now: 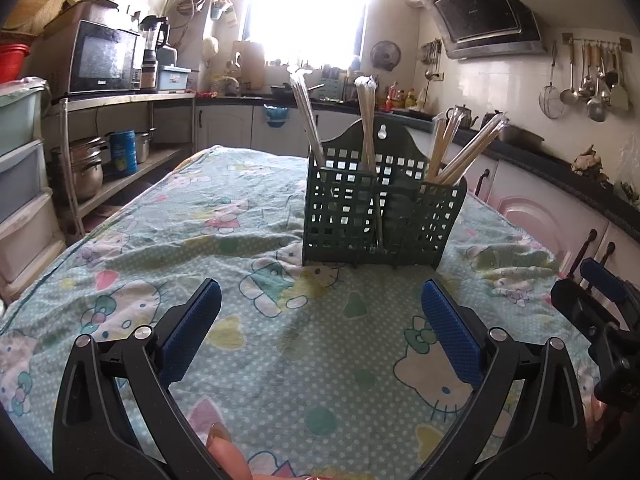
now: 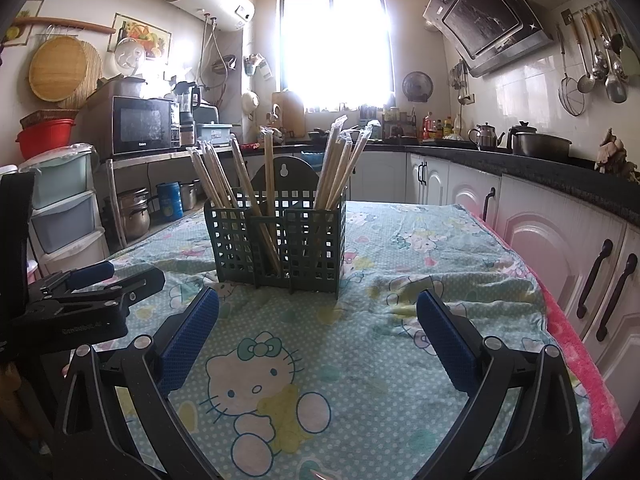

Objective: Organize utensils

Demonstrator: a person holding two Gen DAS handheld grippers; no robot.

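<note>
A dark green plastic utensil caddy point(image 1: 380, 216) stands upright on the table, also in the right wrist view point(image 2: 280, 244). Wrapped wooden chopsticks point(image 1: 460, 152) stand in its compartments, seen from the right too point(image 2: 340, 164). My left gripper point(image 1: 320, 320) is open and empty, just above the cloth, short of the caddy. My right gripper point(image 2: 318, 328) is open and empty, also short of the caddy. The right gripper shows at the left view's right edge point(image 1: 600, 300); the left gripper shows at the right view's left edge point(image 2: 88, 292).
The table wears a cartoon-cat cloth point(image 2: 256, 392) with a pink towel edge point(image 2: 576, 344) on the right. White cabinets point(image 2: 560, 248) and a dark counter run along the right. A shelf with a microwave point(image 2: 140, 124), pots and plastic drawers point(image 2: 60, 208) stands left.
</note>
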